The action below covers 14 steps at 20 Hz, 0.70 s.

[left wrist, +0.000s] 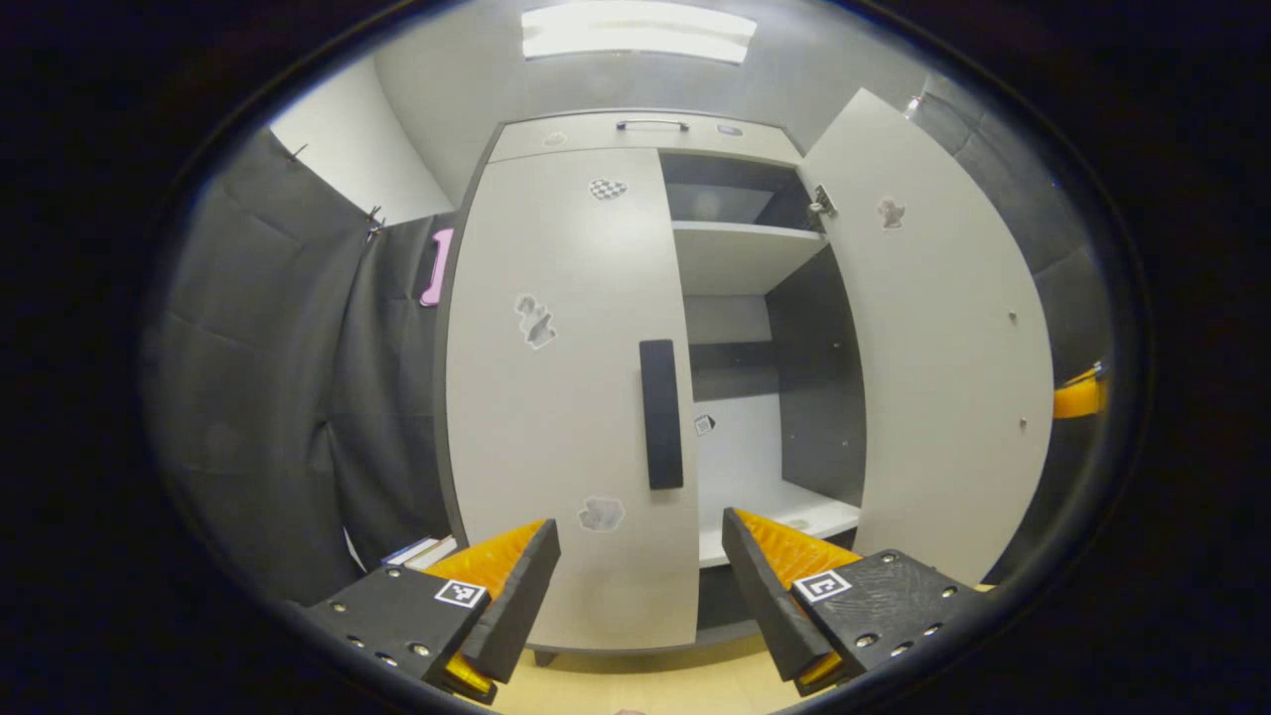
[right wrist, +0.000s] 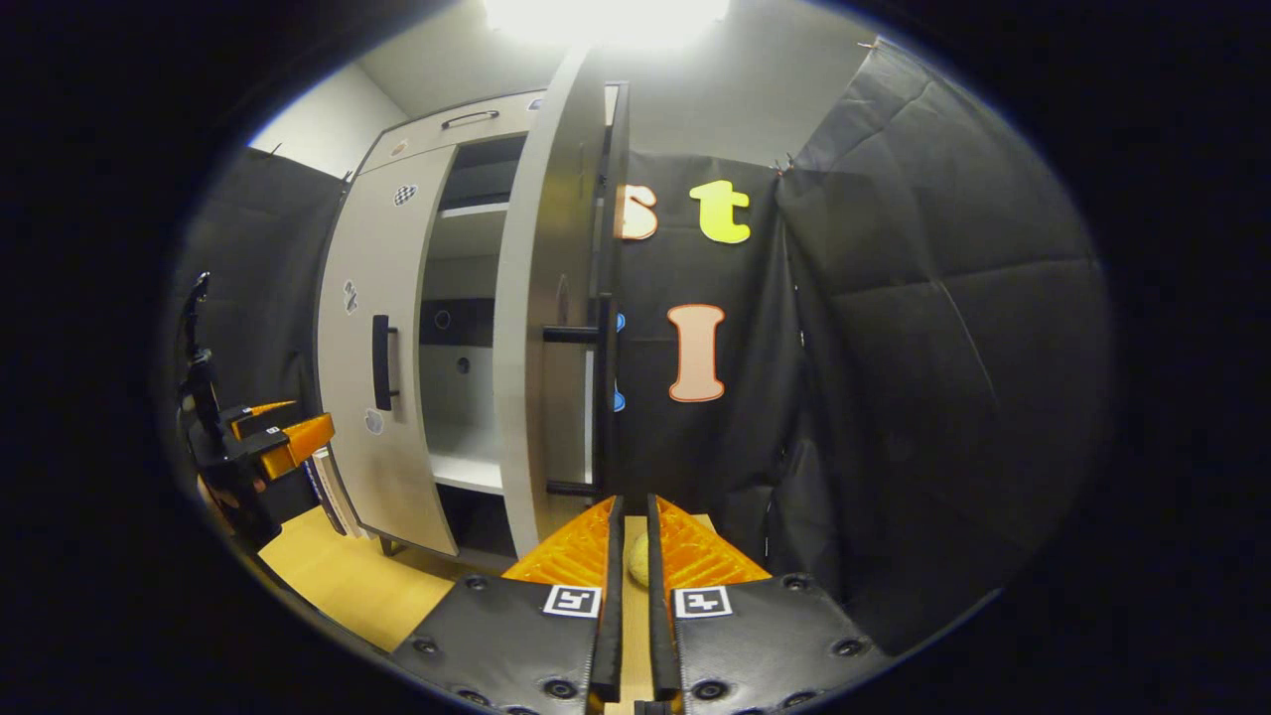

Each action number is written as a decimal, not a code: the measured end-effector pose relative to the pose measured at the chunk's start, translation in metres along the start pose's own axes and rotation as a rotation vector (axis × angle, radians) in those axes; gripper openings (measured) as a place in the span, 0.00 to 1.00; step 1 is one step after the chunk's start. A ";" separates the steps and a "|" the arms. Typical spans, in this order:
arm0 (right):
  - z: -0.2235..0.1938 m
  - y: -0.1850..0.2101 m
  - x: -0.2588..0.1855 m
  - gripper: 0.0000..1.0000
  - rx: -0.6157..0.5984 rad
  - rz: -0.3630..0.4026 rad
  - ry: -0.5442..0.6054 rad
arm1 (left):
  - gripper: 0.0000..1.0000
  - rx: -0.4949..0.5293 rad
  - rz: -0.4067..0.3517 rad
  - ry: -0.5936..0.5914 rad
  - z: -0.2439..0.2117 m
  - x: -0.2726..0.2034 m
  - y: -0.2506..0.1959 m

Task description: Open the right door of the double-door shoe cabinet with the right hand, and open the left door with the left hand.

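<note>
At the bottom of the left gripper view my left gripper (left wrist: 640, 556) stands wide open and empty, short of the left door (left wrist: 556, 397), which is still shut. Its dark vertical handle (left wrist: 661, 414) sits at frame centre, above and between my fingers, so I judge the left door is the step in hand: I must advance, straddle that bar and close on it. In the right gripper view the right gripper (right wrist: 629, 541) is nearly closed, holding nothing I can make out. Beyond it the right door (right wrist: 541, 328) stands swung out edge-on at centre, leaving the shelves (left wrist: 745, 248) bare, with free floor (right wrist: 343, 576) lower left for the left door's swing.
</note>
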State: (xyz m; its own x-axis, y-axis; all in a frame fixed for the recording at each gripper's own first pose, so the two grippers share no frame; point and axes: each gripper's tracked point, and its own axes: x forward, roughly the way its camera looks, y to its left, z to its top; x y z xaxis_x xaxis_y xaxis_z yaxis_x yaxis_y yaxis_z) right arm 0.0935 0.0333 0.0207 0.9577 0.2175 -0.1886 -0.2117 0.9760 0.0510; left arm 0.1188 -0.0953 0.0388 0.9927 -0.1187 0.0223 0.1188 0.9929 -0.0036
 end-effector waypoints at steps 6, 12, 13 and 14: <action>-0.023 -0.045 -0.022 0.95 0.034 -0.091 0.026 | 0.99 0.023 -0.015 -0.043 0.023 0.051 -0.018; -0.043 -0.087 -0.041 0.95 0.051 -0.197 0.055 | 0.96 -0.056 -0.030 -0.018 0.031 0.101 -0.019; -0.048 -0.091 -0.042 0.92 0.065 -0.207 0.064 | 0.99 -0.054 -0.025 -0.013 0.031 0.107 -0.016; -0.051 -0.095 -0.044 0.95 0.077 -0.216 0.072 | 0.99 -0.045 -0.018 -0.008 0.032 0.116 -0.014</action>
State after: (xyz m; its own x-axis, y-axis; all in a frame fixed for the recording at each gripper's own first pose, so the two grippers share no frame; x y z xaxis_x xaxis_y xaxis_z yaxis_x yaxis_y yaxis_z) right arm 0.0615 -0.0686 -0.0254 0.9622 0.0063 -0.2722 0.0149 0.9970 0.0761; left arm 0.2320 -0.1228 0.0736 0.9902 -0.1365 0.0309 0.1379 0.9893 -0.0477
